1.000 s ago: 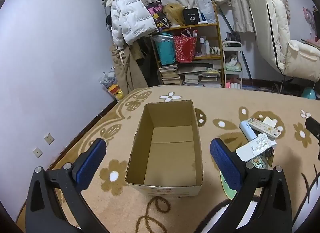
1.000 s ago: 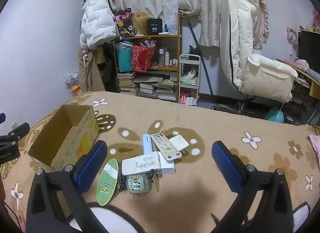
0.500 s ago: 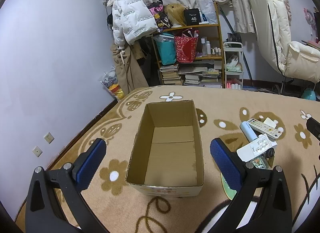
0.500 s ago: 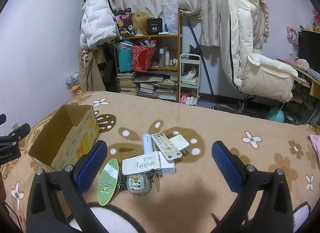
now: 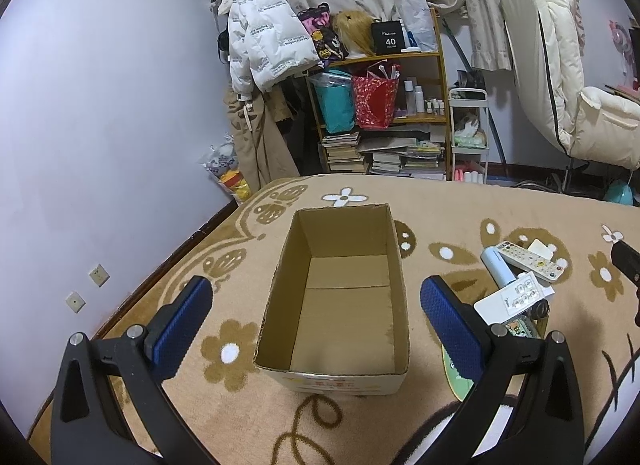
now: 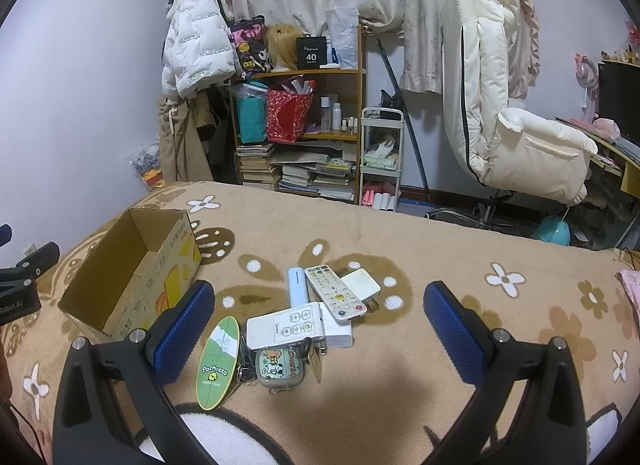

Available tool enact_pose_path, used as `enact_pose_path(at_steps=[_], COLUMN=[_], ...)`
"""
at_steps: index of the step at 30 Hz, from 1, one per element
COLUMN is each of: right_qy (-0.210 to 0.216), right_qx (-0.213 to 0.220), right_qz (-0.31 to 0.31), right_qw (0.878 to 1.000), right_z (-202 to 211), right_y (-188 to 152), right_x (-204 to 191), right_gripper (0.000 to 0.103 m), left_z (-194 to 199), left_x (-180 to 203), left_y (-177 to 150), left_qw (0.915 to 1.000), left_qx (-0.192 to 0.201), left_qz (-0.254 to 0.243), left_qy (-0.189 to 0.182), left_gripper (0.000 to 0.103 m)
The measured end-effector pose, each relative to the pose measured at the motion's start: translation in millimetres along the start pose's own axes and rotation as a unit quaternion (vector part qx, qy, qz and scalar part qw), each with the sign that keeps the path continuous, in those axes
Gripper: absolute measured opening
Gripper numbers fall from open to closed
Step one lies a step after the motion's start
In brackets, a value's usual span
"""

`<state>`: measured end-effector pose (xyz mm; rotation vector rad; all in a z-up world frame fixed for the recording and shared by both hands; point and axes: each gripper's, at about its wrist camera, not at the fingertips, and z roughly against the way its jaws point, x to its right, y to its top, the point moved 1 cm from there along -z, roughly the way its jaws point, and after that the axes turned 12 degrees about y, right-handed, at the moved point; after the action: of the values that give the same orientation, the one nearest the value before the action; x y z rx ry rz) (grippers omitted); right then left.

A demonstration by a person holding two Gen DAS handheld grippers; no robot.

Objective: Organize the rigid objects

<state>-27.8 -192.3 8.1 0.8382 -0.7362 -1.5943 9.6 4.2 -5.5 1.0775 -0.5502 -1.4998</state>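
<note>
An empty open cardboard box (image 5: 340,305) stands on the brown flowered blanket; it also shows at the left of the right wrist view (image 6: 132,269). My left gripper (image 5: 316,321) is open and empty, hovering over the box's near end. My right gripper (image 6: 320,329) is open and empty above a pile of small objects: two white remotes (image 6: 336,291) (image 6: 288,323), a pale blue stick (image 6: 298,287), a white charger (image 6: 360,283), a green surfboard tag (image 6: 218,357) and a cartoon pouch (image 6: 278,367). The pile also shows in the left wrist view (image 5: 520,277).
The blanket (image 6: 440,265) covers a bed. Beyond it stand a cluttered shelf (image 6: 304,125), a hanging white jacket (image 6: 196,53) and a cream chair (image 6: 508,125). The wall (image 5: 100,125) runs along the left.
</note>
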Motion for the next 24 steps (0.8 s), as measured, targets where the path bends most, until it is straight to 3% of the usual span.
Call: enact_pose_path(at_steps=[24], right_qy=[0.002], right_qx=[-0.001], right_qz=[0.002], right_qw=[1.000], right_z=[0.9], right_y=[1.5], right_x=[-2.0], right_gripper=[0.103], left_z=[-1.1], left_x=[-0.7], left_y=[-0.7], left_qw=[0.9999], left_qx=[0.002], left_qz=[-0.006], left_qy=[0.008], left_gripper=[0.103])
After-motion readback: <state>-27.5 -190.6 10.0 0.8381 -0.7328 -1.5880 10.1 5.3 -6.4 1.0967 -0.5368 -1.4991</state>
